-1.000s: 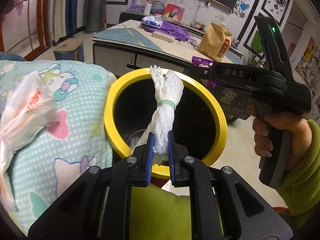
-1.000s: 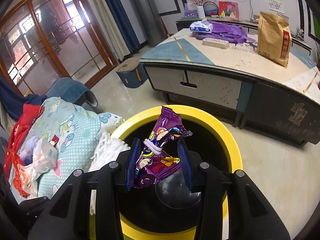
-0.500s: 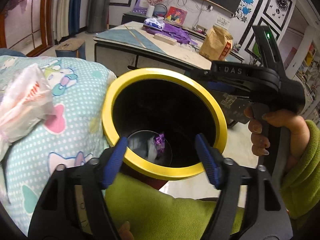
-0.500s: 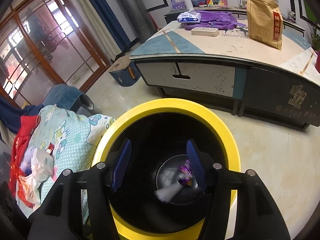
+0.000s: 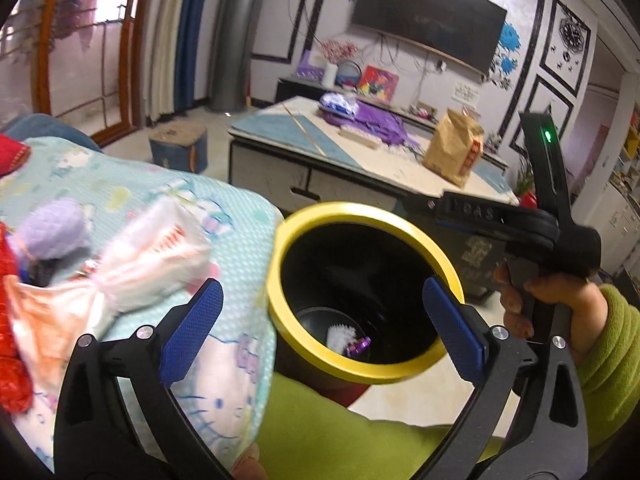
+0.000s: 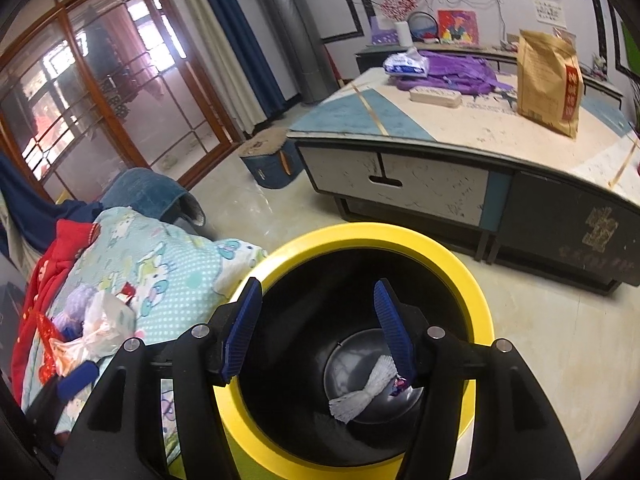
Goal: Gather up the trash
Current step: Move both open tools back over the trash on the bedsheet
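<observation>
While both hand-held grippers [image 5: 320, 320] [image 6: 316, 324] gape empty, the yellow-rimmed bin [image 6: 476, 300] holds two things — white foam netting [image 6: 366, 392], purple wrapper [image 6: 400, 384].

A home living room: a wall-mounted television [image 5: 430, 20] hangs above a low cabinet [image 5: 304, 86], a coffee table [image 6: 440, 136] has drawers, and a cartoon-print quilt [image 6: 168, 264] lies near curtained glass doors [image 6: 100, 92].

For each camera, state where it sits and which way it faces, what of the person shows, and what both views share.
Left wrist: rides the open left gripper, facing the yellow-rimmed bin and bedding; the right hand grips the right gripper's handle, green sleeves show.
Right wrist: rides the open right gripper, looking down into the bin; only its fingers show.
Shared: the bin, white foam net, purple wrapper, low table.
</observation>
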`<state>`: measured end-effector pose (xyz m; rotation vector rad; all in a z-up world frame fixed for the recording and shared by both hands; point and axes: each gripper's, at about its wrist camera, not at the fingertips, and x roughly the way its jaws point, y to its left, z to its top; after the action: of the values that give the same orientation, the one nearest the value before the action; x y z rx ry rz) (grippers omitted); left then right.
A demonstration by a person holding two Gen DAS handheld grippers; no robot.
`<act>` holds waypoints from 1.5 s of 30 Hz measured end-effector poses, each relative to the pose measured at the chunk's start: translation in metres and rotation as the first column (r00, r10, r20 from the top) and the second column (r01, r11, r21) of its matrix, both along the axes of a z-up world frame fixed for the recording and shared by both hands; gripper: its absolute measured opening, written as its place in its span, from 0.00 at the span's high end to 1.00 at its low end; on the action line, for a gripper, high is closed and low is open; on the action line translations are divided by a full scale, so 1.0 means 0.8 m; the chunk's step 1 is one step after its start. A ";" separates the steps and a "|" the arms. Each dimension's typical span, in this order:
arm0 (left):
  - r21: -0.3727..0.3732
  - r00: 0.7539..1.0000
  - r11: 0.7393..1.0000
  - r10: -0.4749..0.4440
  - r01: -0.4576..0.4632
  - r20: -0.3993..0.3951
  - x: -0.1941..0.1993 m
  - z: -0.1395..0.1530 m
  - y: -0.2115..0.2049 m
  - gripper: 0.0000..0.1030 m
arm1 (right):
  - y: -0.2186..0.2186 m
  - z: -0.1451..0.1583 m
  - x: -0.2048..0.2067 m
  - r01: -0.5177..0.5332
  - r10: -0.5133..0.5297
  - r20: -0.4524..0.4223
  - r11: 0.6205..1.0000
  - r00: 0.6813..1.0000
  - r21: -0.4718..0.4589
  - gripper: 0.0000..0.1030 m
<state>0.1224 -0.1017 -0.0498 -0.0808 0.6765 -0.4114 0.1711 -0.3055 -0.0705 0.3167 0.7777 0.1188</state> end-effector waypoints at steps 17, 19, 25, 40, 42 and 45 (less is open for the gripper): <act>-0.029 0.970 0.979 0.202 -0.200 0.138 -0.024 0.044 0.073 0.11 | 0.068 0.059 -0.041 -0.152 0.155 0.169 0.988 0.973 -0.031 0.41; -0.029 0.964 0.975 0.220 -0.218 0.148 -0.030 0.046 0.082 0.11 | 0.076 0.062 -0.044 -0.166 0.170 0.176 0.985 0.970 -0.036 0.41; -0.029 0.947 0.962 0.271 -0.270 0.174 -0.041 0.054 0.105 0.11 | 0.095 0.068 -0.053 -0.205 0.208 0.185 0.978 0.960 -0.038 0.41; -0.048 0.893 0.912 0.408 -0.406 0.192 -0.067 0.064 0.175 0.11 | 0.159 0.079 -0.073 -0.309 0.319 0.205 0.948 0.925 -0.078 0.41; -0.047 0.886 0.905 0.424 -0.423 0.188 -0.069 0.064 0.185 0.11 | 0.169 0.079 -0.074 -0.318 0.330 0.207 0.944 0.921 -0.089 0.41; -0.048 0.875 0.892 0.449 -0.449 0.181 -0.074 0.063 0.201 0.11 | 0.181 0.077 -0.071 -0.332 0.345 0.203 0.938 0.916 -0.097 0.41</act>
<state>0.0632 0.0593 0.0009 -0.1979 0.4500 0.0309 0.1144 -0.1609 -0.0092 0.1045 0.6111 0.4494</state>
